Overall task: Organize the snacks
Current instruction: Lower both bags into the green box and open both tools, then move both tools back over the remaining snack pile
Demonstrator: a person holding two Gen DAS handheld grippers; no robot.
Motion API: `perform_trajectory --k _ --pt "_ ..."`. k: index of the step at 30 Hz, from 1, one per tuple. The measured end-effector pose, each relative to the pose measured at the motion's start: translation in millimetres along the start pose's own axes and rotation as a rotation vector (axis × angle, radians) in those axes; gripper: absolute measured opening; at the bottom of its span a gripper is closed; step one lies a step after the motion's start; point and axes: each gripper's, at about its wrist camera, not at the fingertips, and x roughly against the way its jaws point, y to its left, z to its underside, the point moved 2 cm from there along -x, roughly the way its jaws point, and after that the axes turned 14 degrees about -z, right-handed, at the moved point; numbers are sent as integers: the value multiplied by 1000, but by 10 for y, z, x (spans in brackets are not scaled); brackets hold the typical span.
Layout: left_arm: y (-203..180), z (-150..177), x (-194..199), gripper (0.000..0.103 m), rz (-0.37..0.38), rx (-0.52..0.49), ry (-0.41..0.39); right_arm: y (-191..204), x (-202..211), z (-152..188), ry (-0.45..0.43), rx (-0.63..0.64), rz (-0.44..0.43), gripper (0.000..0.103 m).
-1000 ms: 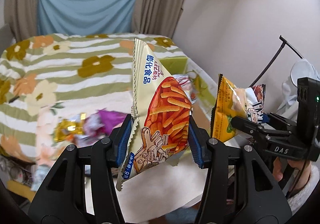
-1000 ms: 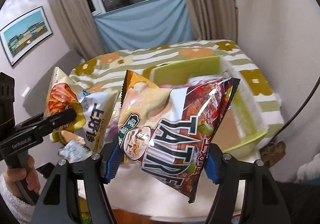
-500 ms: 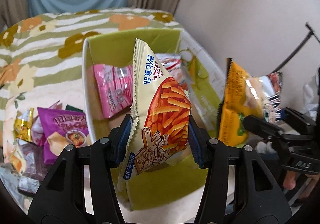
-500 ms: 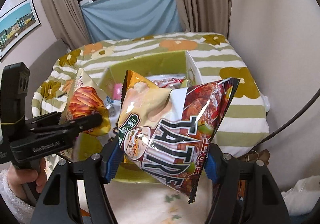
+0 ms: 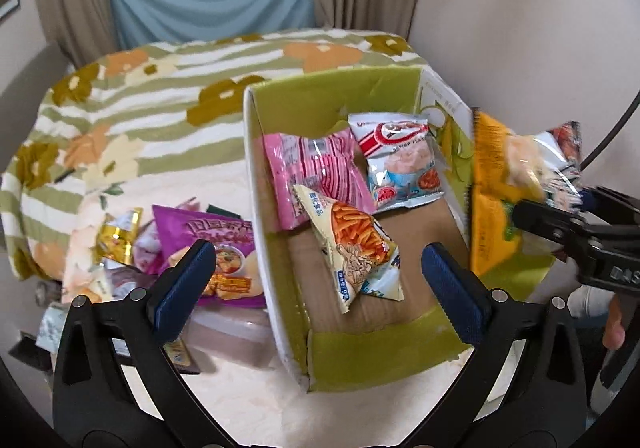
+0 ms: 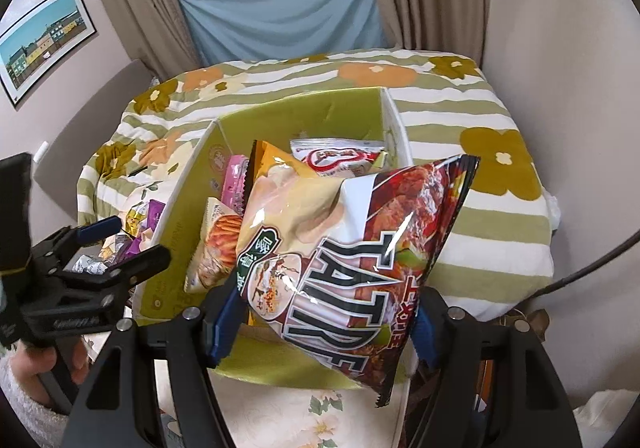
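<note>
Box [image 5: 256, 176] sits directly below and ahead of both grippers. Left gripper [image 5: 318, 276] gapes wide, empty (stick snack [image 5: 352, 244] lies in the box between its fingers). Right gripper [image 6: 320, 328] clamps chip bag [image 6: 352, 232], long axis slanted, hanging over the box's near edge.

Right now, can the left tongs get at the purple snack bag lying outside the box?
Probably yes. The left tongs are open and empty, and the purple snack bag lies uncovered on top of the pile beside the green box.
</note>
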Motion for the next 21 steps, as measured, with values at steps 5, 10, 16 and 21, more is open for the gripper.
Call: perform_trajectory --k 5,10,16,21 --pt "-19 25 88 102 -34 -23 -12 10 -151 -94 8 -3 -15 67" --pt "19 83 59 102 -39 -14 19 -17 -320 -128 25 -26 -7 69" --pt "50 126 11 102 -35 13 40 -76 -494 -124 45 -58 -2 80" --pt "58 165 -70 102 -26 30 61 -70 -442 -58 14 -41 25 93"
